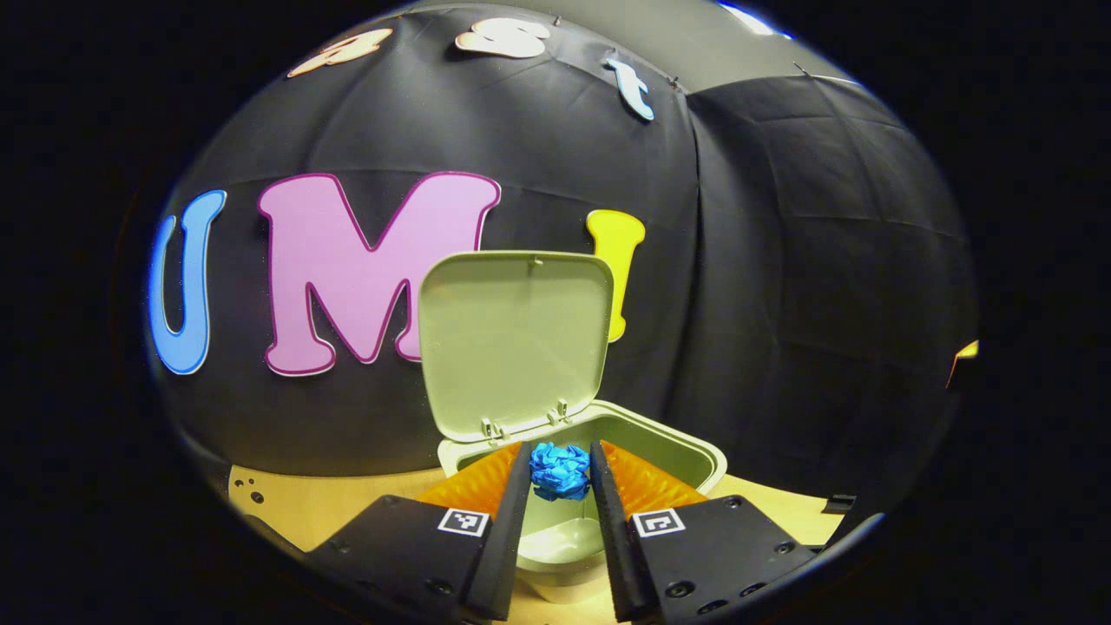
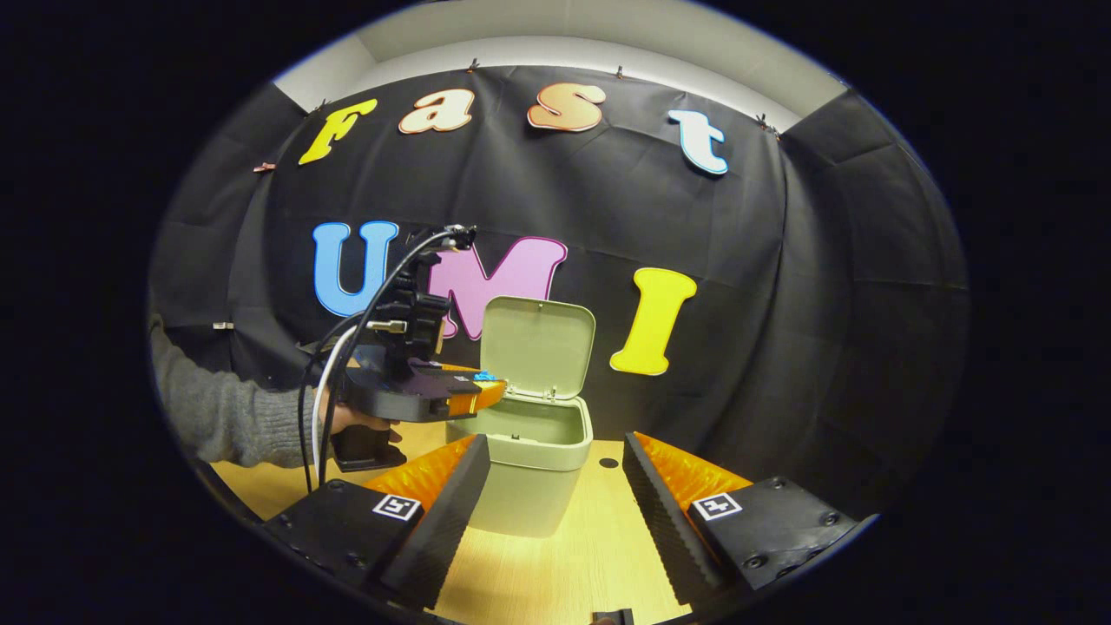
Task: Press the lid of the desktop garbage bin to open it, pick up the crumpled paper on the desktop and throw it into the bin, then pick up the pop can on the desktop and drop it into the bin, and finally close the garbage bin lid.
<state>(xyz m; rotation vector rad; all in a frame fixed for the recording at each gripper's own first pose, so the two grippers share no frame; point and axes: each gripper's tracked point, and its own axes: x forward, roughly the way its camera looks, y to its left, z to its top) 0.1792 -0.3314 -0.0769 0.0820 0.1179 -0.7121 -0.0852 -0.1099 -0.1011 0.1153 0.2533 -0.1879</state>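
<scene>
- Fingers of the left gripper point(image 1: 560, 473) pinch a blue crumpled paper point(image 1: 560, 470) between their tips, both pads pressed against the wad, as the left gripper view looks down into a pale green desktop garbage bin point(image 1: 694, 447).
- Held above the bin's mouth, the paper hangs over the near edge of the opening with the bin floor visible below it; judged from this angle, the drop is close to lined up, though how far past the rim the wad sits cannot be told exactly.
- Behind it, the bin lid point(image 1: 516, 343) stands raised on its rear hinges, leaning back toward the booth wall and clear of the way down.
- From the right gripper view, the left gripper point(image 2: 482, 386) reaches in from the left side over the bin point(image 2: 529, 473), held by a person's hand point(image 2: 347, 421) in a grey sleeve point(image 2: 221, 412); a speck of blue shows at its tips.
- Spread wide and holding nothing, the right gripper point(image 2: 551, 486) hovers low over the wooden desktop point(image 2: 564, 555), facing the bin head-on.
- With paper straight above the opening, the coming move appears to call only for parting the left fingers.
- Still to come, by the task: the pop can, then the lid.
</scene>
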